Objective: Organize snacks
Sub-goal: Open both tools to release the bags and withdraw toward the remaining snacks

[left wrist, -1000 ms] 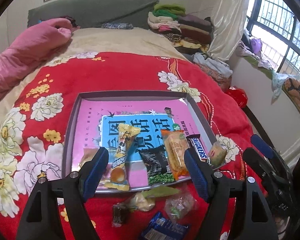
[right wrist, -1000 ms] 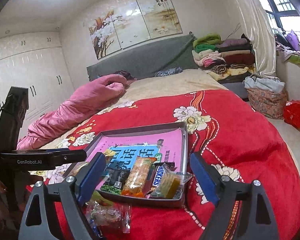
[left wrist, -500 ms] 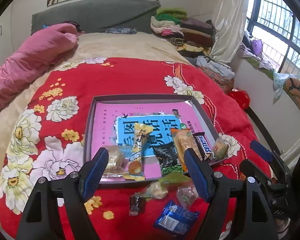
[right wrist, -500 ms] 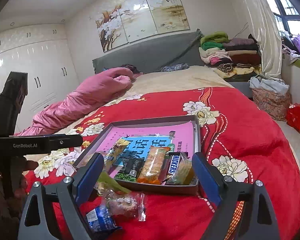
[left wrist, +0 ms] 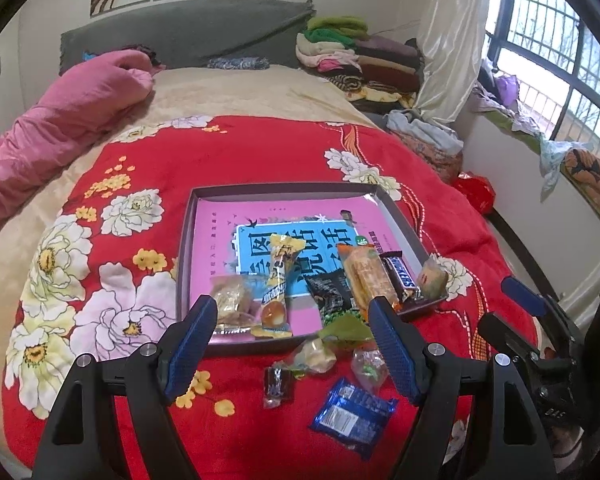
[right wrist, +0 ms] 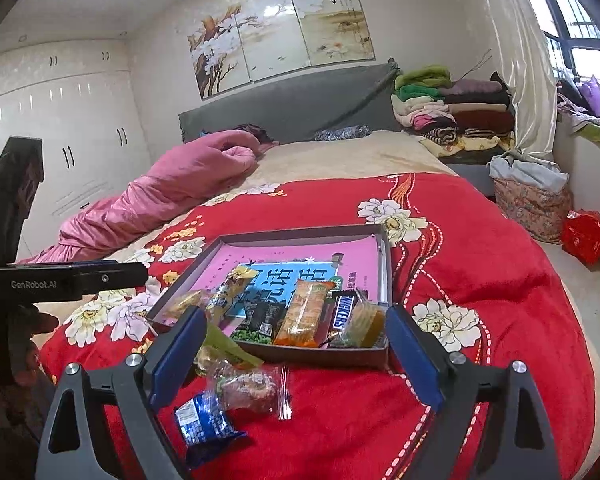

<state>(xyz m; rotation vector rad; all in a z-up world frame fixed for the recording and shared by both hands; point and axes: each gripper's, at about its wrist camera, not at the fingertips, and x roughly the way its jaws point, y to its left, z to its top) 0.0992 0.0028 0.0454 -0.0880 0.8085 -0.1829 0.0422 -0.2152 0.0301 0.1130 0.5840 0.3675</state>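
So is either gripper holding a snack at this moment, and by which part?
Nothing is held. The left gripper and right gripper are both open, with only the loose snacks on the bed showing between their fingers.

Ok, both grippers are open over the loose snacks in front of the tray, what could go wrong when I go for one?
1. The loose pieces crowd together: the small dark candy, clear-wrapped candy and blue packet lie close, so the left gripper may pinch two.
2. The green packet leans on the tray rim; nudging it could shift the tray on the soft red blanket.
3. The right gripper sits nearby; both reaching in could collide.
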